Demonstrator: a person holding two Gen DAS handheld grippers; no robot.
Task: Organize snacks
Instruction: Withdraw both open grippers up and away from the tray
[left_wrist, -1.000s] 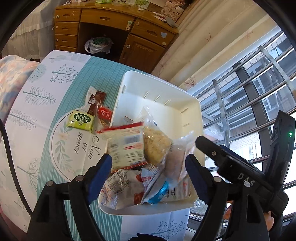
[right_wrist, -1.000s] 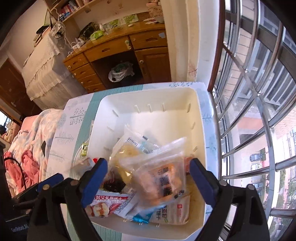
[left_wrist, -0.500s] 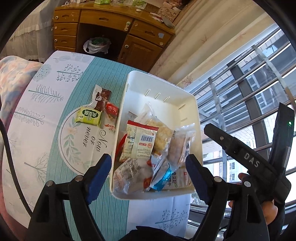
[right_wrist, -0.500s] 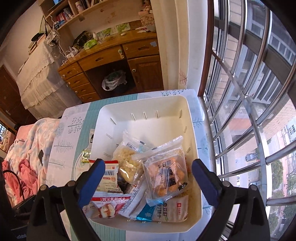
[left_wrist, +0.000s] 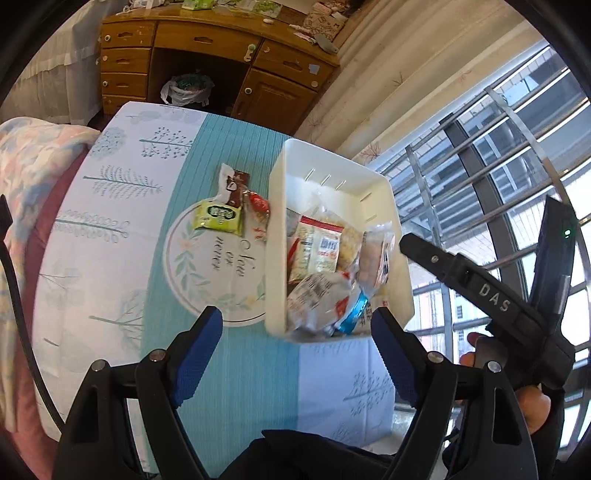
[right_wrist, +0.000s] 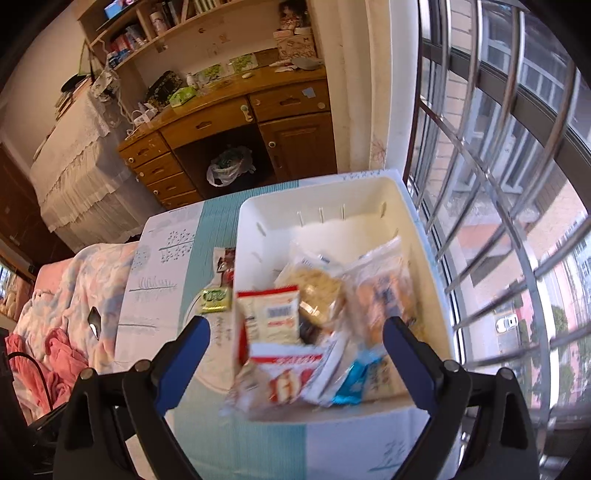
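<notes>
A white plastic bin (left_wrist: 400, 273) (right_wrist: 424, 236) stands on the table by the window, its near half piled with several snack packets (left_wrist: 321, 266) (right_wrist: 317, 321). Left of the bin, on the cloth, lie a green packet (left_wrist: 218, 218) (right_wrist: 213, 297), a brown-and-white packet (left_wrist: 232, 184) (right_wrist: 226, 260) and a small red packet (left_wrist: 258, 206). My left gripper (left_wrist: 297, 345) hangs open above the table's near part, with nothing between its blue pads. My right gripper (right_wrist: 295, 354) is open too, above the bin's near end, and holds nothing. It also shows at the right in the left wrist view, with a hand (left_wrist: 532, 402) on it.
The table wears a teal and white printed cloth (left_wrist: 122, 236) (right_wrist: 166, 258). A barred window (right_wrist: 498, 184) runs along the right. A bed with a floral blanket (right_wrist: 66, 302) lies to the left. A wooden desk (left_wrist: 207, 55) with a bagged bin beneath stands beyond the table.
Both grippers have drawn back and up from the bin, which now looks smaller and farther. The packets in the bin and on the cloth lie as before.
</notes>
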